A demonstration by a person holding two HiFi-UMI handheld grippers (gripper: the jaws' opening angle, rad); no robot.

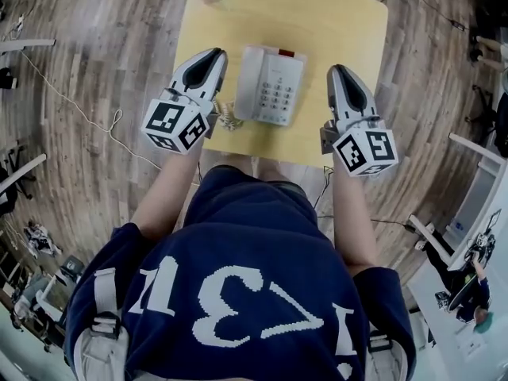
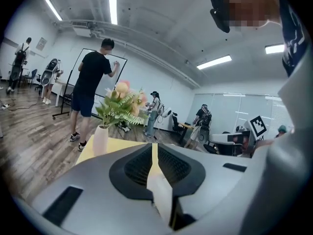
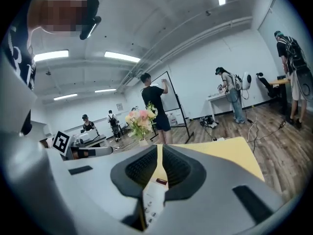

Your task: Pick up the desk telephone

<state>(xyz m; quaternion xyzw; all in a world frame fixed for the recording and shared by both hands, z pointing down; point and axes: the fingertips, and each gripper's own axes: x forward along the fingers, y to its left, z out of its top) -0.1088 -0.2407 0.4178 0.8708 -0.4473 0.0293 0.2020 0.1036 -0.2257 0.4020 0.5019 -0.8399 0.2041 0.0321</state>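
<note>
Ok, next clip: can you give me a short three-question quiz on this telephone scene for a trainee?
1. True or false: in the head view, the desk telephone lies on the table between the left gripper and the right gripper.
2. How do the jaws of both grippers stand? A: wide apart. B: together, with nothing between them. C: clamped on the handset.
3. What stands at the far edge of the table, beyond the telephone?

Key: 1 true; 2 B; 3 a white vase of flowers.
</note>
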